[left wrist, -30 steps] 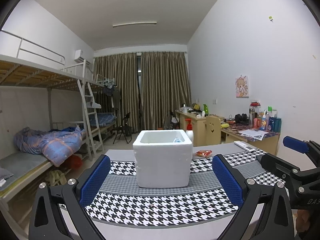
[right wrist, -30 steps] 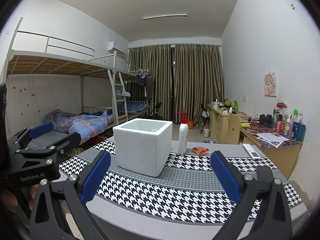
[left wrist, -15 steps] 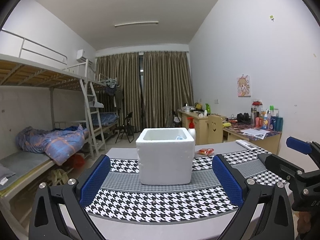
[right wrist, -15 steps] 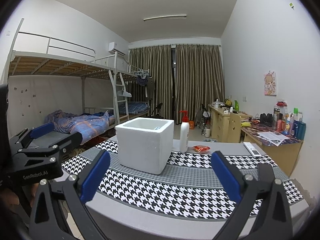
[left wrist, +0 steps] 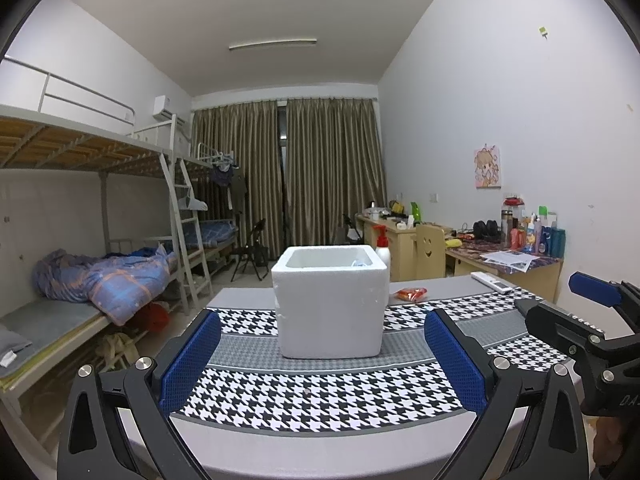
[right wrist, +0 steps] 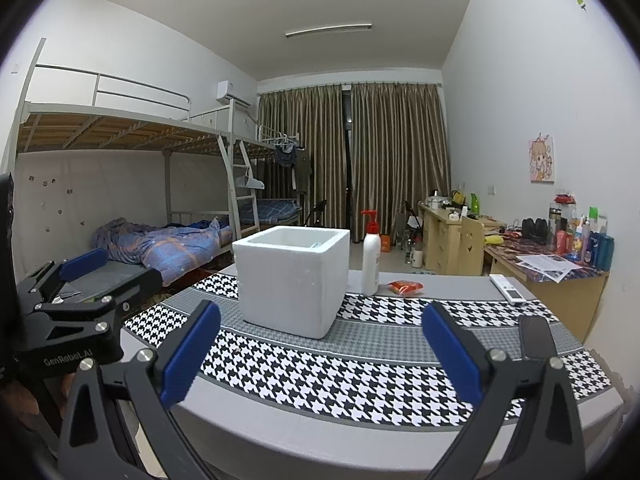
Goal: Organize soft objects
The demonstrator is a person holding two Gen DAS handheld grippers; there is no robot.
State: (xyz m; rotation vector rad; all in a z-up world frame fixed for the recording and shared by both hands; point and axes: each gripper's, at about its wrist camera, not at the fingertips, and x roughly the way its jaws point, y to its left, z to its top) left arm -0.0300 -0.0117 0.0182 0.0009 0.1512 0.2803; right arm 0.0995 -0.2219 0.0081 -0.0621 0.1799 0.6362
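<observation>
One bench (right wrist: 400,432), houndstooth-covered. One white foam box (left wrist: 330,300), upright, mouth up, mid-bench. One pump bottle (right wrist: 371,258), upright, just behind box. One red packet (right wrist: 405,287), beside bottle. Two grippers, left (left wrist: 320,360) and right (right wrist: 320,356), fingers apart, empty, before box.
</observation>
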